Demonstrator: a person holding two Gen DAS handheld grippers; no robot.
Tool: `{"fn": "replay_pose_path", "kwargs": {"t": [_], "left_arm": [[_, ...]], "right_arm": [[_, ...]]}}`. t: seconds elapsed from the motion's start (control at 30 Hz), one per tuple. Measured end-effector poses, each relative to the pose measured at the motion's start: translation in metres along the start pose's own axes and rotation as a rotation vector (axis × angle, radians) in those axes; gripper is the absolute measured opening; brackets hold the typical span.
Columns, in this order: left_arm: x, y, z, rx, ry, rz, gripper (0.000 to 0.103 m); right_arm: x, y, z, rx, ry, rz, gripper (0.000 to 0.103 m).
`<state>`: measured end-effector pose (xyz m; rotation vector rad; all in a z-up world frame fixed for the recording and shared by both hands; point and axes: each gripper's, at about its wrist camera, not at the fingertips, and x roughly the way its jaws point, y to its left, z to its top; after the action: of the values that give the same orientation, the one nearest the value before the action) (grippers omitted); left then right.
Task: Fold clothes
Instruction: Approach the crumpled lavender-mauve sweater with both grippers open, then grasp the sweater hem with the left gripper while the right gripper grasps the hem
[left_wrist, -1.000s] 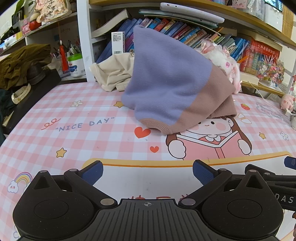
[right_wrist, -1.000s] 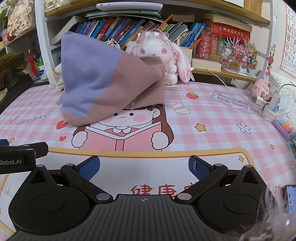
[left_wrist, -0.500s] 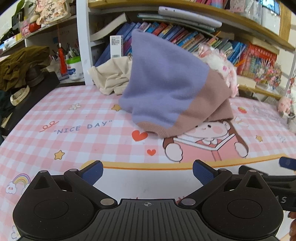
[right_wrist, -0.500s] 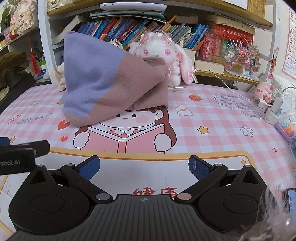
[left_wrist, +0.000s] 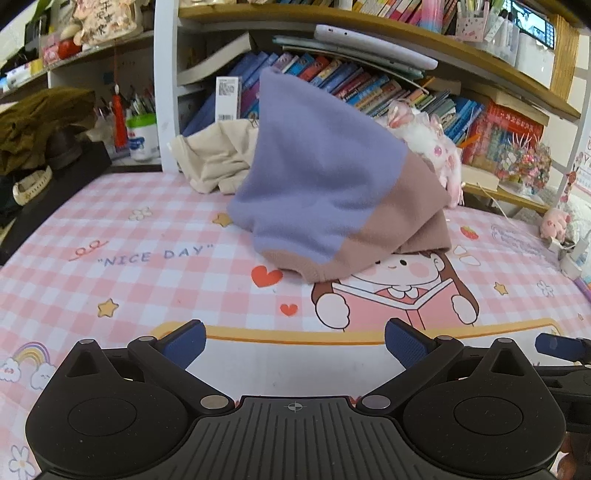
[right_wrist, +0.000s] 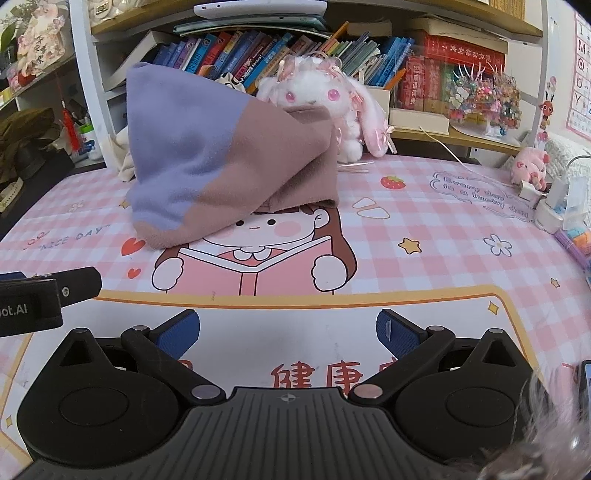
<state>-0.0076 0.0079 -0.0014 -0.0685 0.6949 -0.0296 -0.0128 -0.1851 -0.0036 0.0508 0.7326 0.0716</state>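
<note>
A folded purple and brown knit garment (left_wrist: 325, 195) leans up against things at the back of the pink checked mat (left_wrist: 147, 258); it also shows in the right wrist view (right_wrist: 221, 162). A crumpled beige garment (left_wrist: 218, 162) lies behind it to the left. My left gripper (left_wrist: 294, 341) is open and empty, low over the mat's near part, well short of the garment. My right gripper (right_wrist: 288, 330) is open and empty, beside the left one, whose fingertips (right_wrist: 51, 286) show at its left.
A white plush rabbit (right_wrist: 325, 99) sits behind the garment. A bookshelf (left_wrist: 369, 85) runs along the back. A pen cup (left_wrist: 142, 136) and dark clothes (left_wrist: 40, 122) are at the left. A pink pig toy (right_wrist: 532, 166) and chargers (right_wrist: 554, 203) are at the right.
Both grippers have drawn back slightly from the garment and stay open. The garment has not moved.
</note>
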Motion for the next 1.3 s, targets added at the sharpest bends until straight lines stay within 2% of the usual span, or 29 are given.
{"fn": "replay_pose_path", "kwargs": {"t": [0.17, 0.23, 0.37, 0.43, 0.63, 0.77, 0.83, 0.9, 0.93, 0.97, 1.0, 1.03, 1.07, 1.17, 1.3], "left_arm": [[0.003, 0.001, 0.001, 0.002, 0.014, -0.054, 0.103], [0.001, -0.001, 0.003, 0.021, -0.008, -0.033, 0.103], [0.012, -0.005, 0.01, 0.122, -0.045, 0.016, 0.103], [0.026, -0.006, 0.013, 0.169, -0.054, 0.009, 0.103], [0.081, -0.016, 0.021, 0.287, -0.016, -0.006, 0.102], [0.114, -0.024, 0.022, 0.37, 0.02, 0.017, 0.102], [0.127, -0.023, 0.023, 0.371, 0.033, 0.026, 0.101], [0.134, -0.019, 0.029, 0.337, 0.028, 0.035, 0.094], [0.138, -0.018, 0.033, 0.319, 0.031, 0.042, 0.086], [0.14, -0.015, 0.039, 0.282, 0.049, 0.012, 0.063], [0.142, -0.012, 0.045, 0.24, 0.07, -0.028, 0.045], [0.144, -0.009, 0.051, 0.198, 0.091, -0.067, 0.015], [0.142, -0.008, 0.056, 0.165, 0.106, -0.079, 0.013], [0.111, -0.009, 0.067, 0.127, 0.038, -0.163, 0.009], [0.051, -0.027, 0.065, 0.142, -0.03, -0.299, 0.009]], "right_arm": [[0.0, 0.001, 0.001, -0.005, -0.008, -0.002, 0.103], [0.001, 0.0, 0.001, -0.007, -0.011, -0.011, 0.103], [0.008, -0.004, 0.004, -0.02, -0.008, -0.059, 0.103], [0.013, -0.008, 0.006, -0.025, 0.011, -0.072, 0.103], [0.022, -0.017, 0.007, -0.061, 0.041, -0.09, 0.103], [0.021, -0.012, 0.004, -0.163, 0.046, -0.086, 0.103], [0.019, -0.008, 0.002, -0.224, 0.048, -0.073, 0.103], [0.015, -0.003, 0.0, -0.287, 0.034, -0.06, 0.103], [0.014, -0.002, -0.002, -0.315, 0.026, -0.051, 0.103], [0.012, 0.0, -0.003, -0.342, 0.017, -0.041, 0.103], [0.011, 0.001, -0.004, -0.37, 0.007, -0.031, 0.103], [0.009, 0.002, -0.004, -0.398, -0.005, -0.02, 0.103], [0.008, 0.003, -0.004, -0.426, -0.018, -0.009, 0.103], [0.003, 0.004, -0.003, -0.512, -0.074, 0.037, 0.102], [0.0, 0.008, -0.001, -0.646, -0.159, 0.087, 0.102]]}}
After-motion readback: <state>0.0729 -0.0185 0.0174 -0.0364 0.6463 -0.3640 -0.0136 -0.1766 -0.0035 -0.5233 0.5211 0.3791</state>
